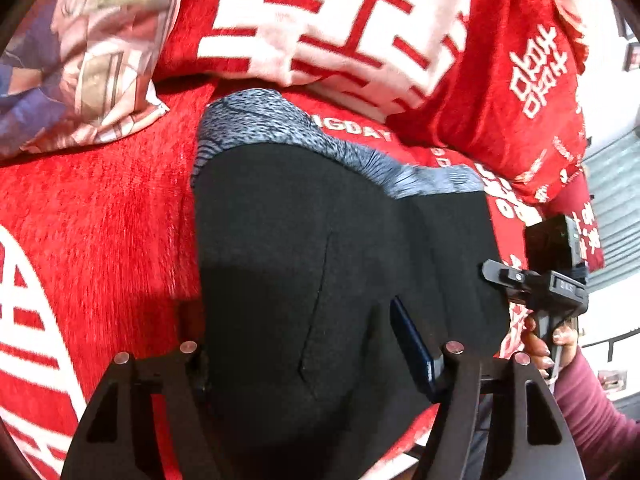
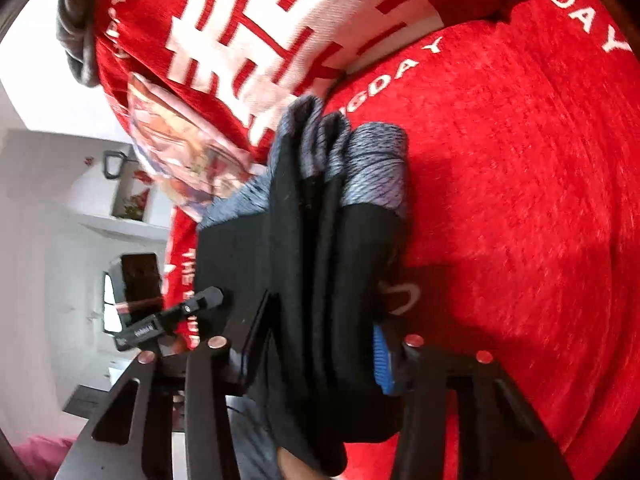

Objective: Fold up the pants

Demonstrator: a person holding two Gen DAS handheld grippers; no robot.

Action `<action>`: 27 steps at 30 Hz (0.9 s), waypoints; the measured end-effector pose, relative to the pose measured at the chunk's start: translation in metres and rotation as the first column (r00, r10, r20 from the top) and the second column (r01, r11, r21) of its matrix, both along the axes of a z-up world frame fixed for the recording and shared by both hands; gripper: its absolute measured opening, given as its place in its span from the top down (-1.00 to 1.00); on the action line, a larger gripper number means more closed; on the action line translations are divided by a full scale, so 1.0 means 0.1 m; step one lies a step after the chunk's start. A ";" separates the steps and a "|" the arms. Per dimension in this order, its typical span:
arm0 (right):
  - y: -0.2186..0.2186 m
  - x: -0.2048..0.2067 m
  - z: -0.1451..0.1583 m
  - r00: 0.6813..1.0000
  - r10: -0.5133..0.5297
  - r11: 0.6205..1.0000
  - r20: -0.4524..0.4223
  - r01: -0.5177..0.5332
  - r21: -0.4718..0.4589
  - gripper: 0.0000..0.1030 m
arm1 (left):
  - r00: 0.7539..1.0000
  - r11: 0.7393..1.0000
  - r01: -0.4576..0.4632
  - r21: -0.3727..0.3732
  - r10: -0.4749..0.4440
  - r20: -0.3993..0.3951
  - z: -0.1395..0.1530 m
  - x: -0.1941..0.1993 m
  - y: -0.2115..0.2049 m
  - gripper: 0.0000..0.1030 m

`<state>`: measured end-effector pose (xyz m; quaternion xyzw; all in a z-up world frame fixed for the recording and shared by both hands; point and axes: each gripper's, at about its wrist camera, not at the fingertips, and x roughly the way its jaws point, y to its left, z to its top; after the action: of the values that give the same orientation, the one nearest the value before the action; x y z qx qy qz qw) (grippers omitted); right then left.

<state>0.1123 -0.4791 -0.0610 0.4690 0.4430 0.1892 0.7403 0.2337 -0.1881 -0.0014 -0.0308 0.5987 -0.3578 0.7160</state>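
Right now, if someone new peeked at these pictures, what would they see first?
First the bright red blanket with big white characters, spread under everything and bunched up at the back. Next the black pants with a speckled grey waistband, lying folded in the middle. In the right wrist view, the right gripper has the stacked layers between its fingers, and the left gripper straddles the near end of the pants.

We see a bed under a red blanket (image 1: 100, 220) with white lettering; black pants (image 1: 320, 260), a red pillow (image 1: 360, 20) and a patterned cushion (image 1: 80, 60) lie on it.
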 end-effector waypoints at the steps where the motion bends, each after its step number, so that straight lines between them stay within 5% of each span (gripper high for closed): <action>1: 0.02 -0.03 0.04 1.000 0.003 1.000 0.003 -0.003 0.010 0.10 | 1.000 1.000 0.009 0.003 -0.009 0.011 0.07 -0.06 0.00 -0.38; 8: 0.22 -0.33 0.14 1.000 0.020 0.999 0.016 -0.021 0.038 0.10 | 0.998 0.999 0.003 0.032 -0.005 0.070 0.28 -0.40 0.16 -0.38; 12: 0.29 -0.40 -0.01 0.999 0.017 0.999 -0.040 -0.018 -0.039 0.09 | 0.995 0.988 -0.064 0.144 0.052 0.088 -0.01 -0.45 0.28 -0.38; 16: 0.33 -0.44 -0.11 0.994 -0.038 0.977 -0.105 0.015 -0.211 -0.52 | 0.982 0.974 -0.133 0.185 0.104 0.159 -0.18 -0.47 0.38 -0.87; 27: 0.35 -0.81 0.12 0.987 -0.133 0.923 -0.090 0.090 -0.374 -0.72 | 0.936 0.926 -0.208 0.317 0.094 0.339 0.08 -0.77 0.36 -0.88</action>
<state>0.0311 -0.4442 -0.0490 0.3561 0.4846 0.0333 0.7983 0.1571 -0.1523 0.0068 0.1073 0.5252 -0.1897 0.8226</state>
